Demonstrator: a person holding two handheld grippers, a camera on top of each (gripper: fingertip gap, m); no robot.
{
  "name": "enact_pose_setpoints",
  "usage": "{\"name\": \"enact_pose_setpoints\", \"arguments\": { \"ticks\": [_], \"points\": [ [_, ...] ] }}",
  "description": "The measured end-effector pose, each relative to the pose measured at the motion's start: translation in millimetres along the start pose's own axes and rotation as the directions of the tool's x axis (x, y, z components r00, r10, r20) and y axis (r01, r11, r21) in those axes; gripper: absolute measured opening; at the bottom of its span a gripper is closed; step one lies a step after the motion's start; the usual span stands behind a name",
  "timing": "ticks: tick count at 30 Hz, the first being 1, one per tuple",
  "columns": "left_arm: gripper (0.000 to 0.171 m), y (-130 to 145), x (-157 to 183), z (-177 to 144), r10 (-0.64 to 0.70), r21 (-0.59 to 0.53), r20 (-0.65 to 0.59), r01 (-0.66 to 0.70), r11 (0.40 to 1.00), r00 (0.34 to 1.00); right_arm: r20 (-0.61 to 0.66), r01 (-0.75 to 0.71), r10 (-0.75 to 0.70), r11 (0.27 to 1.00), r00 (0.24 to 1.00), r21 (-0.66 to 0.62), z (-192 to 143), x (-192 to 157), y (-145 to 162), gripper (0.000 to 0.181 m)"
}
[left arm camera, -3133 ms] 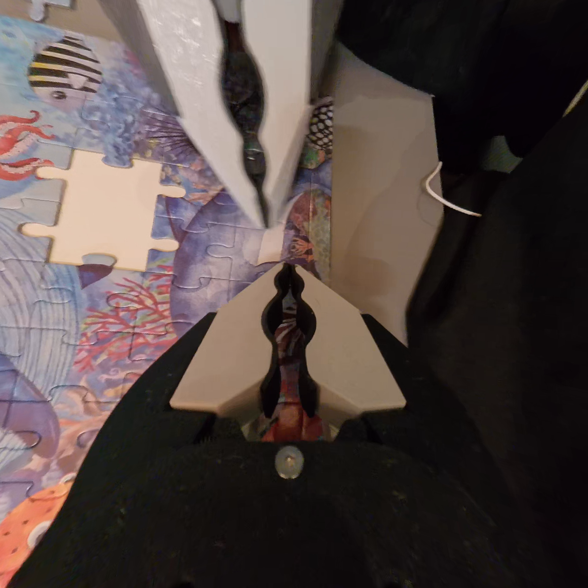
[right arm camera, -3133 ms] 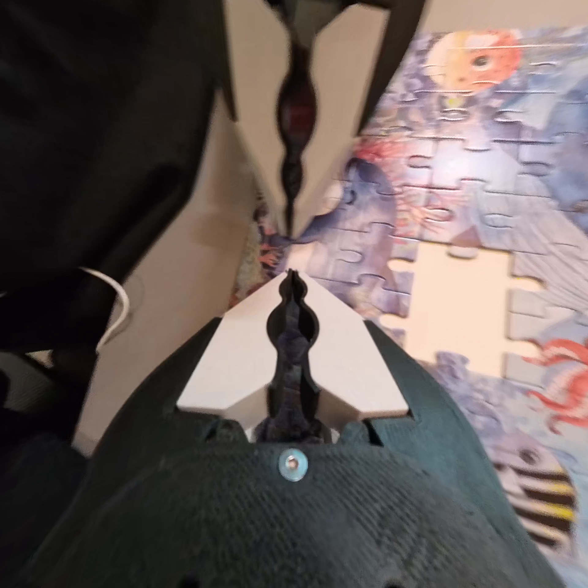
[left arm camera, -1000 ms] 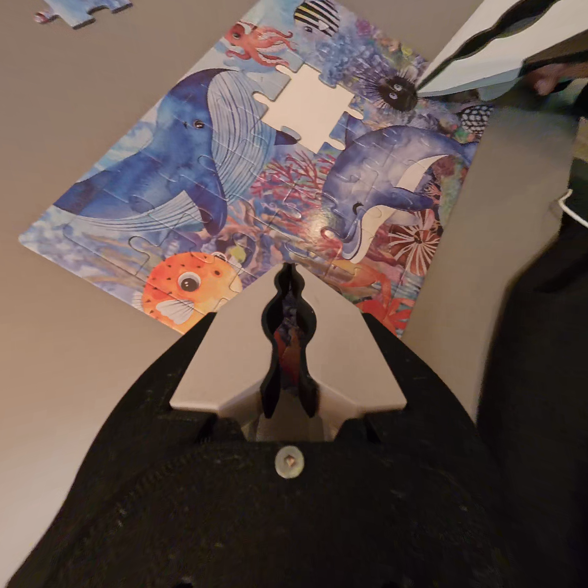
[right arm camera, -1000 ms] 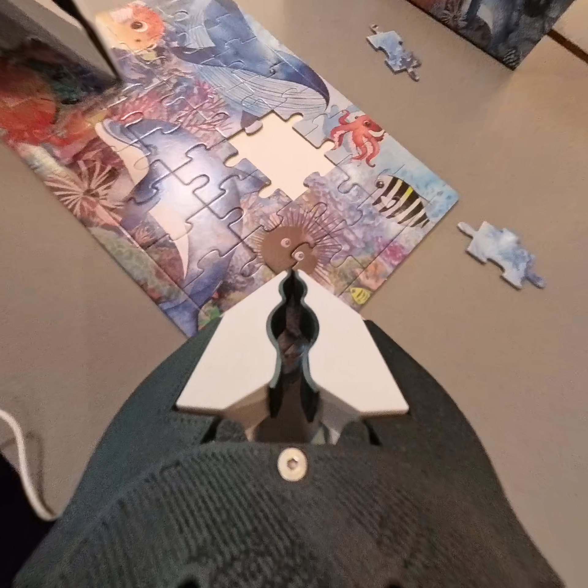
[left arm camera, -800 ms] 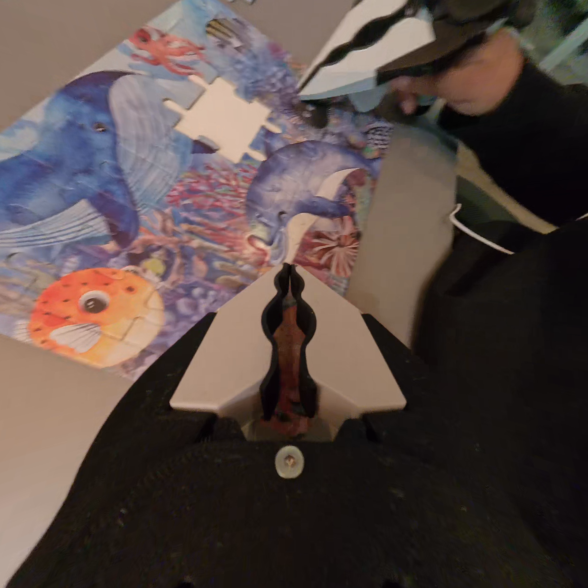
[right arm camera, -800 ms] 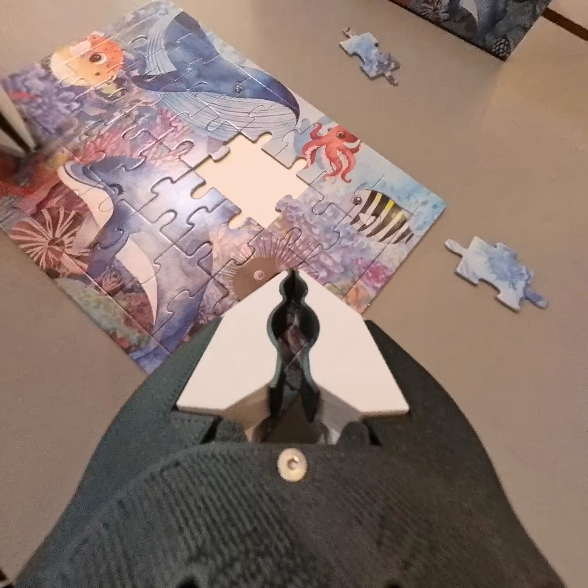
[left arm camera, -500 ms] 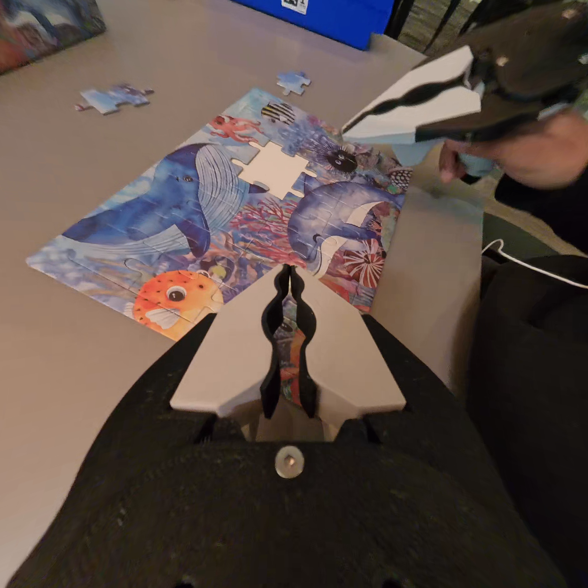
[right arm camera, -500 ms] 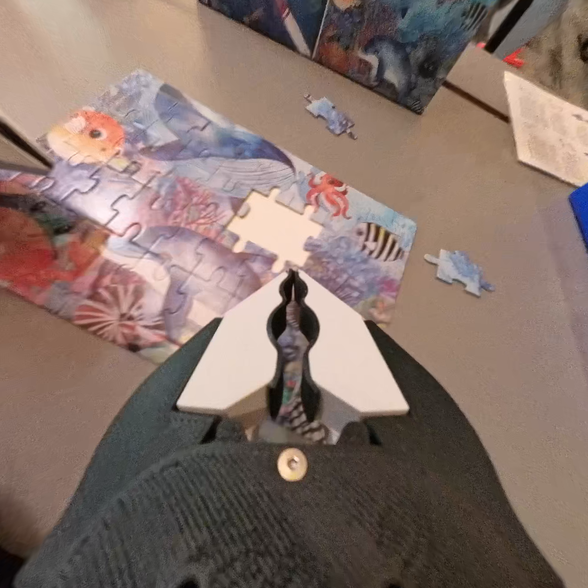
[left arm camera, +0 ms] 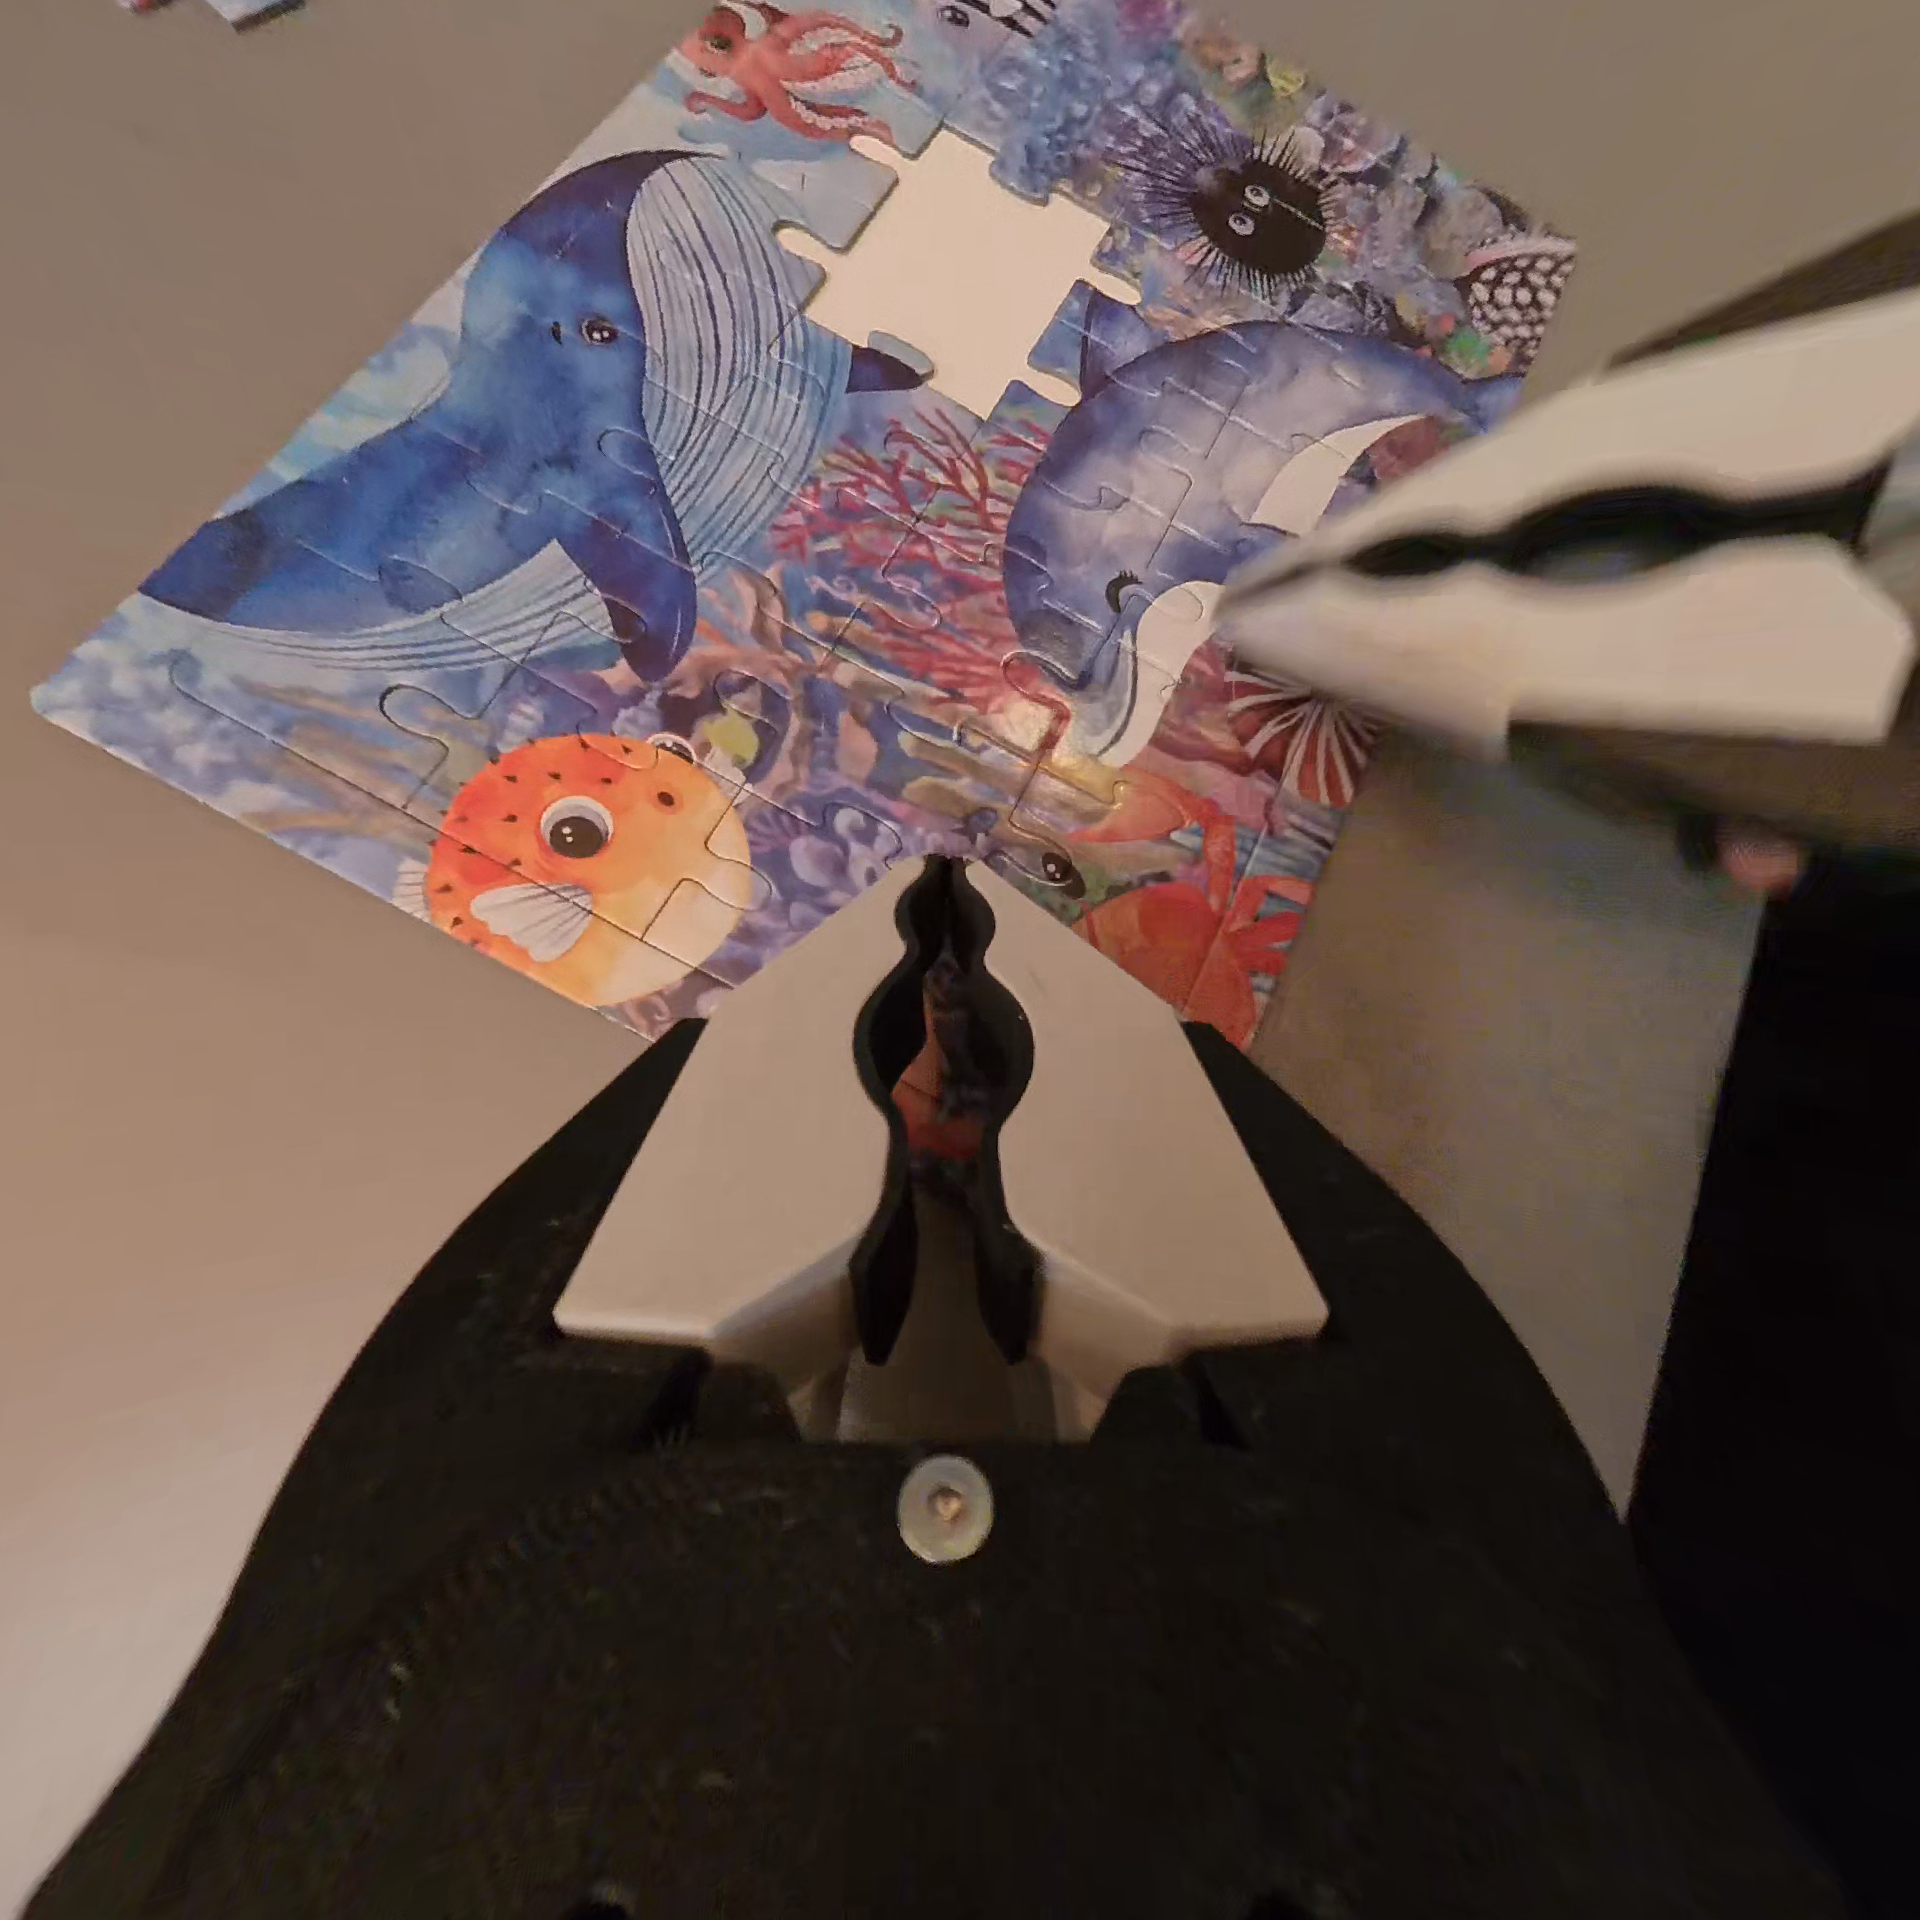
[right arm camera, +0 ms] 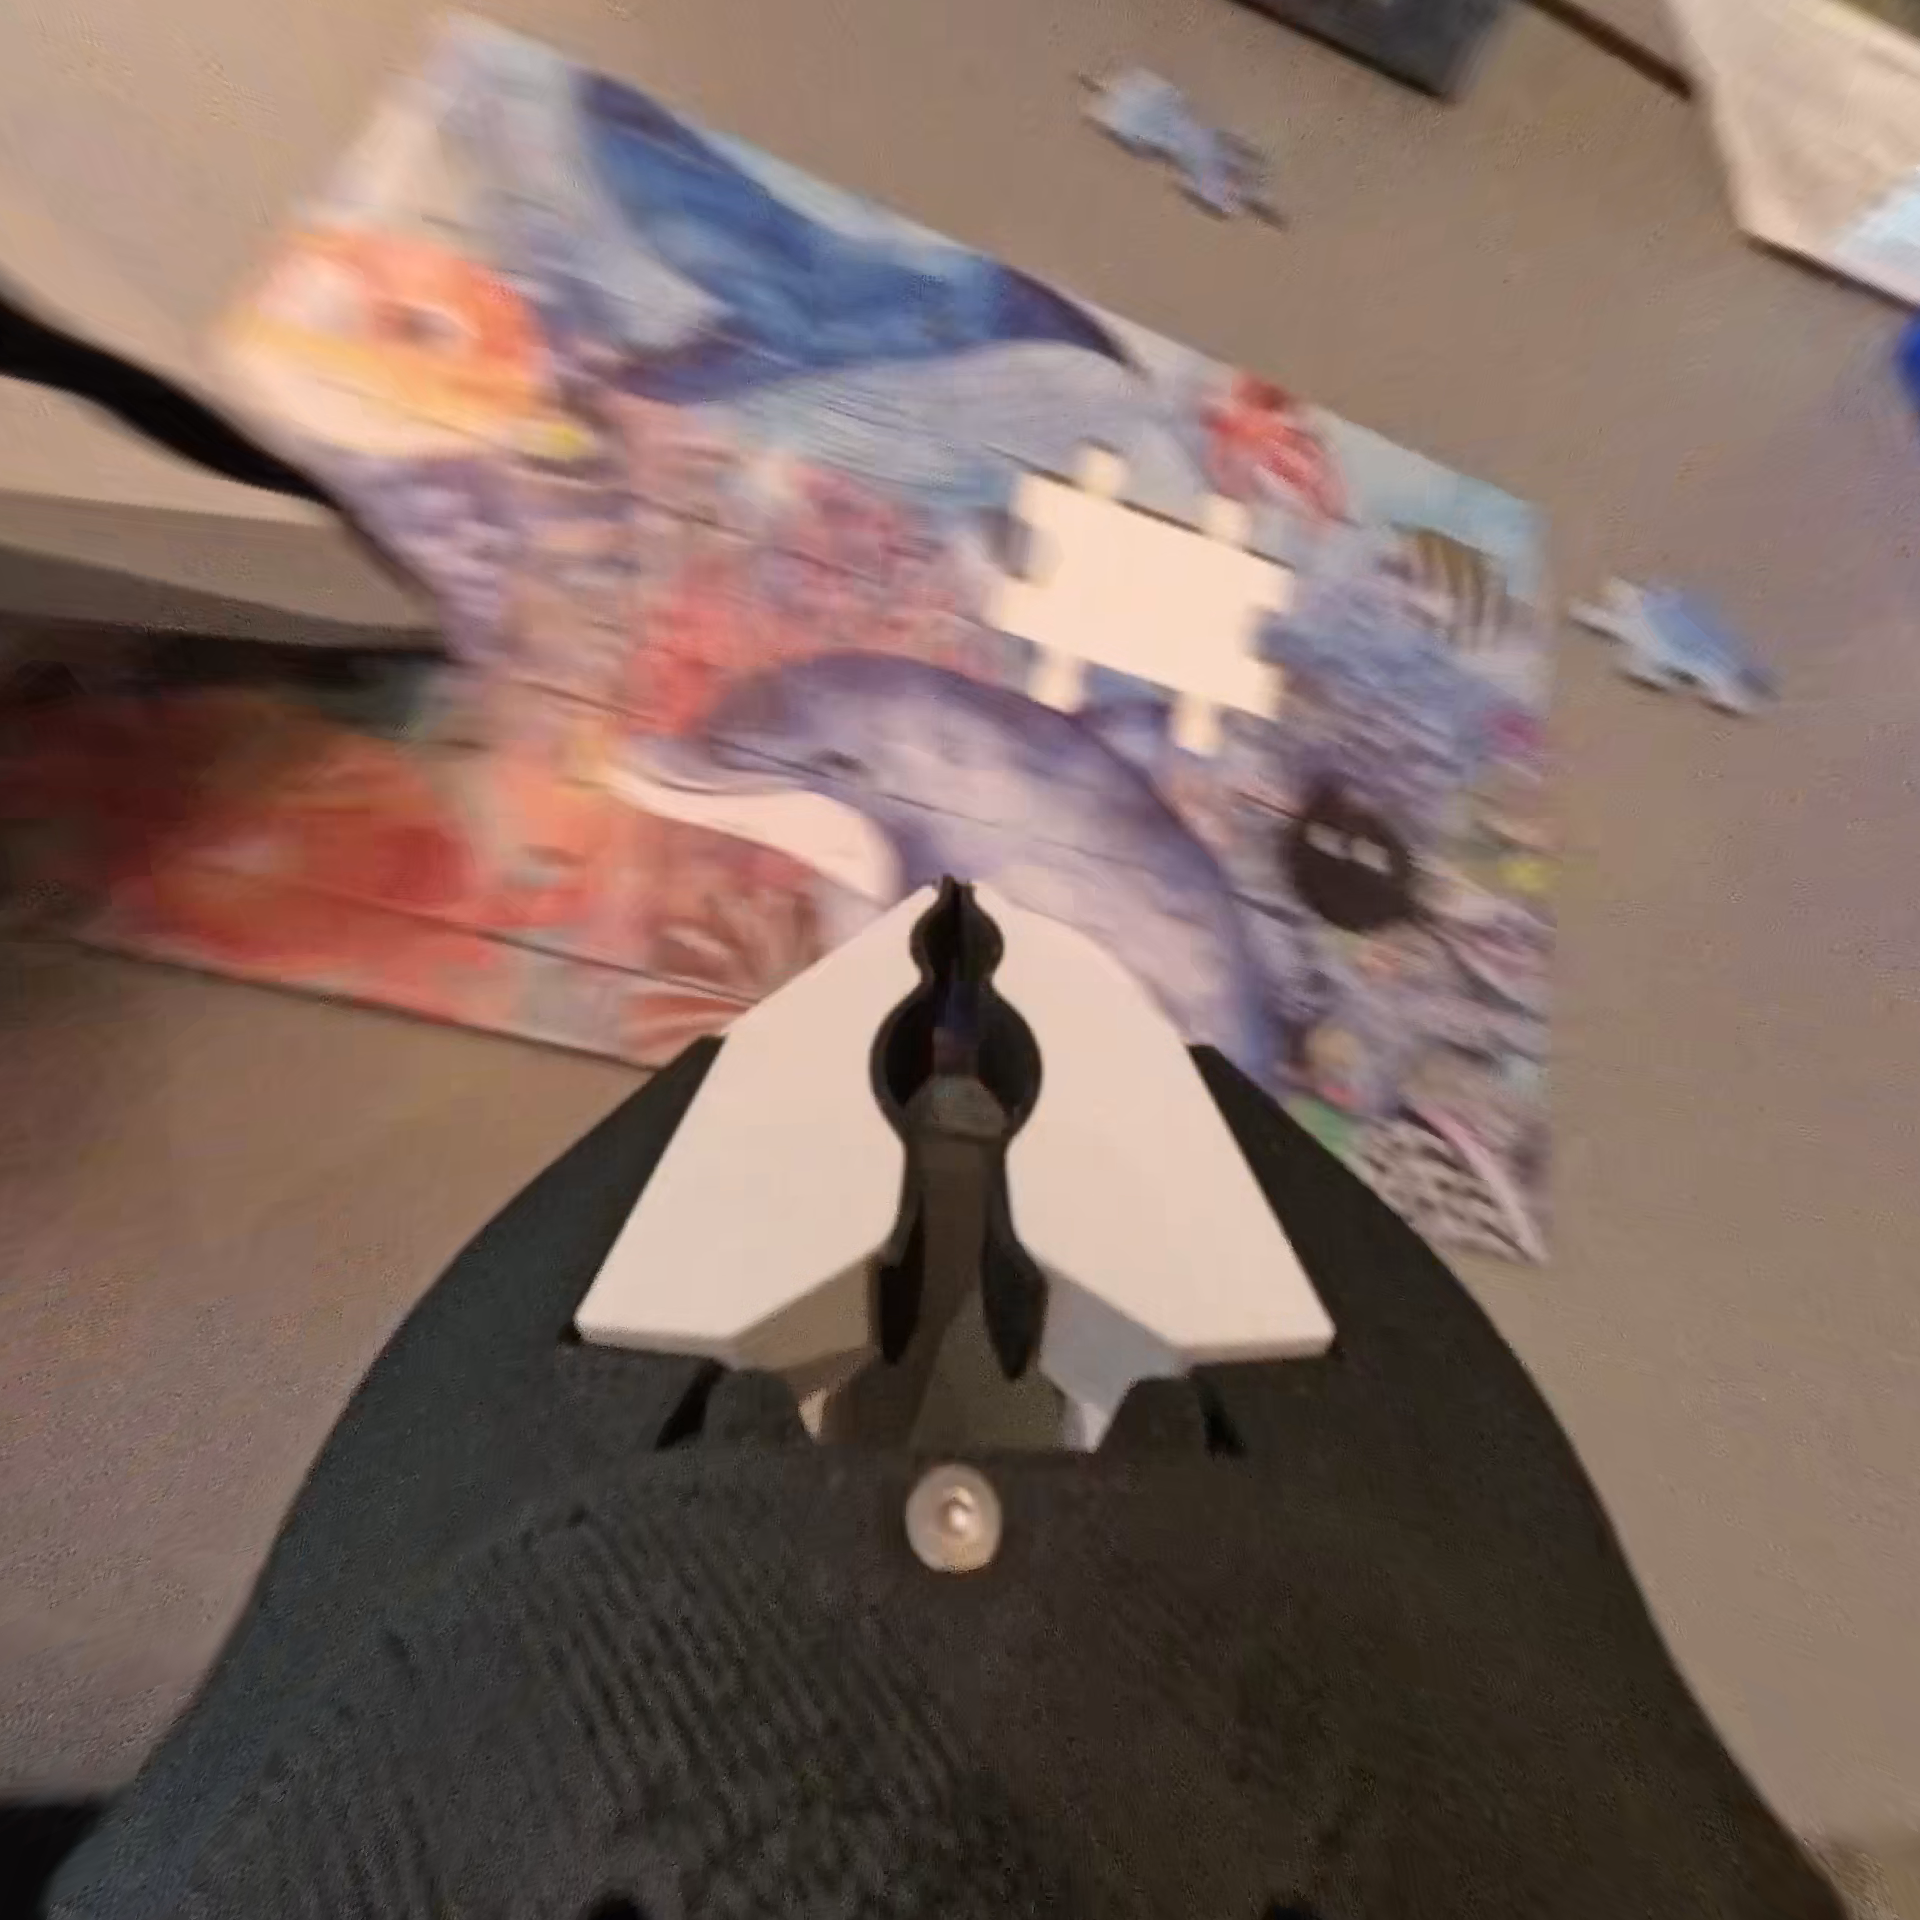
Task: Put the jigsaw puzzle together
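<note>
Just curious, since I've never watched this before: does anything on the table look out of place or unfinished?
Yes. The puzzle has a bare gap between the whale and the sea urchin, and two loose blue pieces lie on the table outside it.

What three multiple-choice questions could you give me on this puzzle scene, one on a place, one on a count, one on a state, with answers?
1. Where is the gap in the puzzle?
A. between whale and urchin
B. at the pufferfish
C. over the crab

2. How many loose pieces lie beside the puzzle in the right wrist view?
A. none
B. two
C. five

3. How is the left gripper?
A. wide open
B. holding a piece
C. shut and empty

Answers: 1 A, bare table shows between whale and urchin. 2 B, one piece far, another right. 3 C, fingertips meet with nothing between.
</note>
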State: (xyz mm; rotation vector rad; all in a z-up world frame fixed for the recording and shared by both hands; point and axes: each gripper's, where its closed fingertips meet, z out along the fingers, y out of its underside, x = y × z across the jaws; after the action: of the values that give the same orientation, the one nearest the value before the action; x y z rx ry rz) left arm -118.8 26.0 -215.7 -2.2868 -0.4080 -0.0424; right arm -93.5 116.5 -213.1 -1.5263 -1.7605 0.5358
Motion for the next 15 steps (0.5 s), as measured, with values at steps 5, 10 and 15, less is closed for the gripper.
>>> {"name": "enact_pose_setpoints", "arguments": {
  "ticks": [5,10,15],
  "points": [
    [0.000,-0.5,0.3,-0.3,-0.061,0.003,-0.050,0.061,0.998,0.997,-0.173,-0.342,0.330,0.939,0.928,-0.044,-8.9,92.0,39.0,0.000],
    [0.000,-2.8,0.2,1.7,-0.070,0.005,-0.052,0.070,0.998,0.996,0.341,-0.237,0.232,0.971,0.911,-0.028,-5.7,-37.2,-8.0,0.005],
    [0.000,-3.2,0.6,1.8,-0.067,0.006,-0.054,0.068,0.998,0.996,-0.008,0.068,-0.068,0.998,0.998,0.008,7.2,24.5,-1.3,0.000]
  ]
}}
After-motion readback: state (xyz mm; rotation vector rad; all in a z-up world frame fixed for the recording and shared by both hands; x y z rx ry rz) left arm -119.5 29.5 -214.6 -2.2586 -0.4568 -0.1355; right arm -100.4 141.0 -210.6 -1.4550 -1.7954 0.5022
